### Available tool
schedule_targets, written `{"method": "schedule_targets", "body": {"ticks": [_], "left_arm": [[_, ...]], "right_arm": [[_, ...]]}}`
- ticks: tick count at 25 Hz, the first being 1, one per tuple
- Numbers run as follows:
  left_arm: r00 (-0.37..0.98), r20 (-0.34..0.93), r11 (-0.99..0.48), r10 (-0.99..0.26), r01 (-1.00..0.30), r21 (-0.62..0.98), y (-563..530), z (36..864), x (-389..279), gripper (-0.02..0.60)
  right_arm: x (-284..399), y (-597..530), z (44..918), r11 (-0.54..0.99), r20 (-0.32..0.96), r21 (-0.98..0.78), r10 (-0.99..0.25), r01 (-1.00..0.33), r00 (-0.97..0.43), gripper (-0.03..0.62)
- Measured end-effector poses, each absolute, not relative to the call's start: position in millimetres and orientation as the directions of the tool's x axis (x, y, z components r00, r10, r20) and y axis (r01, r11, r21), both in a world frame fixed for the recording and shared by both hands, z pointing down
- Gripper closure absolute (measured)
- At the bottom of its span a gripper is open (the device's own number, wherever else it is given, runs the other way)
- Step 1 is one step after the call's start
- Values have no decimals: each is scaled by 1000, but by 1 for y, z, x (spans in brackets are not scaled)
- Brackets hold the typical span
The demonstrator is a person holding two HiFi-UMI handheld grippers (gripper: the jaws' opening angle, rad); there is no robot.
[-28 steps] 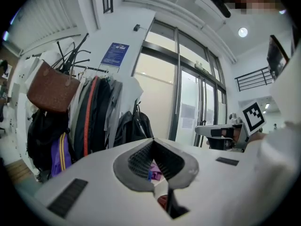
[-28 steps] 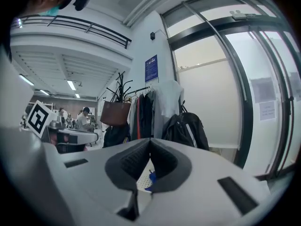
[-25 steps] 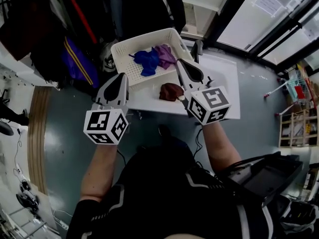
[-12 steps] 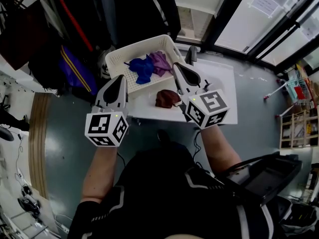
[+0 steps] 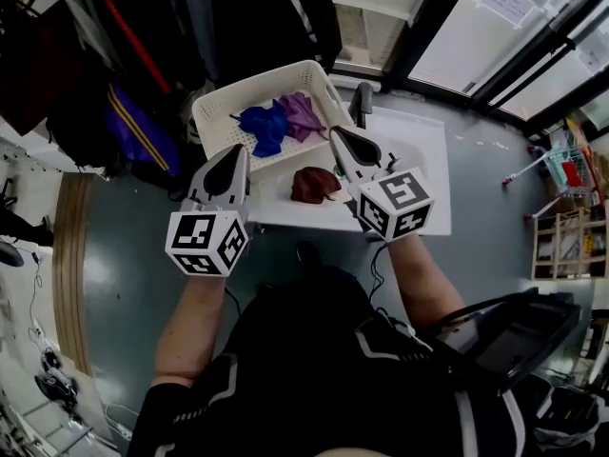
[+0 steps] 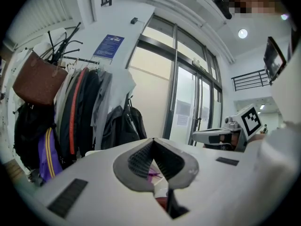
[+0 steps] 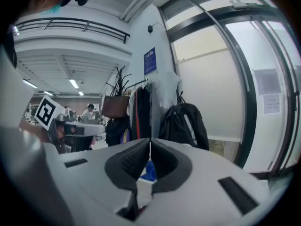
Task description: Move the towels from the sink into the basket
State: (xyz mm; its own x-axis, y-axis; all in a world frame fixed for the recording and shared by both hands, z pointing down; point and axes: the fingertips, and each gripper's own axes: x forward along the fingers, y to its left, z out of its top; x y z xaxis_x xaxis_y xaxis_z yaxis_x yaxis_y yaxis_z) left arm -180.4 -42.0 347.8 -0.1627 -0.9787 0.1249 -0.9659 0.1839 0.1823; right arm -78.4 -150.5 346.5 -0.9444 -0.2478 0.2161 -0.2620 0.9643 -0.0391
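Note:
A white perforated basket [image 5: 221,109] holds a blue towel [image 5: 261,127] and a purple towel [image 5: 300,114]. A maroon towel [image 5: 311,185] lies bunched in the white sink [image 5: 411,155] just in front of the basket. My left gripper [image 5: 238,150] hangs shut and empty over the basket's near corner. Just right of the maroon towel, my right gripper [image 5: 336,133] is shut and holds nothing. In the left gripper view the jaws [image 6: 153,140] meet at the tip, with a sliver of purple towel [image 6: 151,174] below. The right gripper view shows closed jaws [image 7: 150,140] and the blue towel [image 7: 149,171] beyond.
A dark faucet [image 5: 362,103] stands at the sink's back edge beside the basket. Coats and bags [image 5: 124,122] hang on a rack to the left. Glass doors [image 5: 495,36] run along the right. A folded stand [image 5: 557,227] is on the floor at far right.
Both grippers have drifted a little to the right over the basket and sink, and the right one has sunk slightly beside the maroon towel. Both sets of jaws stay shut.

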Motion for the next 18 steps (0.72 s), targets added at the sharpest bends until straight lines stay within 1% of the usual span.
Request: {"method": "schedule_targets", "body": {"ticks": [3,4,7,8,11,14,18], "left_arm": [[-118,195,157,-974,-969,193,-49,378,-167,575],[-112,219,156,-969,-968,194,-51,388,-163,575],[-77,289,138,-954,-971,196,-58,419,-146,575],[-55,310,121,-949,-972,200,-61,430,-139,575],[0,370,91,-929,-969,228,-67,463,-118,575],[9,450,117,-893,-961,251,-70,502,-107,575],[-9,570,184,-822,-951,250,-69,560,-101,575]], "right_arm": [[-67,-154,400,972,346,-50,-200,-231,-917,583],[-63,-156,421,973,393,-59,-183,-223,-901,573],[-53,-158,481,972,515,-117,-117,-204,-849,466],[-51,-159,499,968,544,-143,-95,-204,-834,443],[-49,-162,548,960,616,-192,-43,-203,-787,411],[-49,-166,593,964,675,-201,6,-176,-738,380],[-54,-176,644,979,747,-174,63,-103,-662,336]]}}
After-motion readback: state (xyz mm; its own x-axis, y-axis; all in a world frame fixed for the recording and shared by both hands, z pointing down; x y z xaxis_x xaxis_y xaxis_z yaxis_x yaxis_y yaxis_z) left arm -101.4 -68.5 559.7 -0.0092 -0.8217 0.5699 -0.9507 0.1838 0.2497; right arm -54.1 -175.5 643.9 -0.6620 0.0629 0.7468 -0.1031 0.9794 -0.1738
